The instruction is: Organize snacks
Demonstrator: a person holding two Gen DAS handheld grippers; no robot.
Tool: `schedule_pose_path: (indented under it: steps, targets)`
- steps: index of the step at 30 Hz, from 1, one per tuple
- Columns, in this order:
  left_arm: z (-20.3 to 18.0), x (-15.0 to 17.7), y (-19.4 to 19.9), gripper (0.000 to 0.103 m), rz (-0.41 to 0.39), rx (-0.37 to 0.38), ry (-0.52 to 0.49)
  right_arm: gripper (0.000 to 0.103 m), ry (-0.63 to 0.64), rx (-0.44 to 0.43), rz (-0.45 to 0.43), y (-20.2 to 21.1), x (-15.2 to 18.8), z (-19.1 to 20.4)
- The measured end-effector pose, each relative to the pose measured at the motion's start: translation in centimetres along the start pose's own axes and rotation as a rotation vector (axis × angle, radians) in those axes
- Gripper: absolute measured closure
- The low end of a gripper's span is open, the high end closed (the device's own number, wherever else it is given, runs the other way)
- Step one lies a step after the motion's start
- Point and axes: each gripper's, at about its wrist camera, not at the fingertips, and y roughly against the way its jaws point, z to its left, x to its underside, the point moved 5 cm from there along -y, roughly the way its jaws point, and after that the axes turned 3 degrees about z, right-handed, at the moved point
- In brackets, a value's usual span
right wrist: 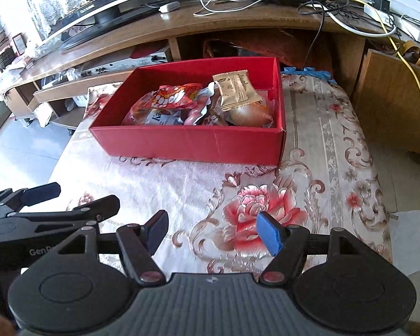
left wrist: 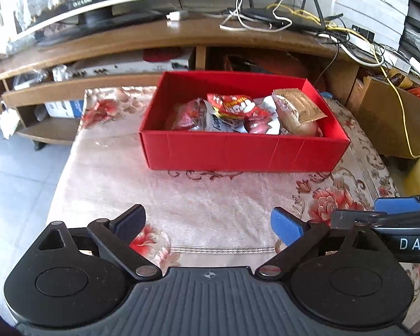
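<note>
Counting one red box (left wrist: pixel 238 151) on the flowered cloth (left wrist: pixel 196 201), holding a heap of snack packets: one red bag (left wrist: pixel 235 105), one tan packet (left wrist: pixel 302 106), others overlapped, number unclear. Two grippers side by side, near the box, angled down over bare cloth. Left gripper (left wrist: pixel 210 224) and right gripper (right wrist: pixel 214 231) both gape apart, nothing between.
</note>
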Motion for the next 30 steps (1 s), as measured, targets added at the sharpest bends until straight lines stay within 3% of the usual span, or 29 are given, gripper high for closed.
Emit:
schedule_pose_path:
  steps: [7,20,24,30]
  targets:
    - [0.6,0.1,1.3,0.007,-0.019,-0.005,0.045,0.033,0.011,-0.04,-0.028,1.1,0.5,0.7]
    - [0.0,-0.2,1.4,0.007,-0.013,-0.057,0.002,0.033,0.03,-0.041,-0.02,1.0,0.6,1.0]
    - [0.1,0.0,1.3,0.011,-0.001,-0.03,0.035,0.033,0.027,-0.051,-0.024,1.1,0.6,0.9]
    - [-0.3,-0.1,1.6,0.011,-0.039,-0.064,-0.023,0.033,0.029,-0.055,-0.018,0.9,0.7,0.8]
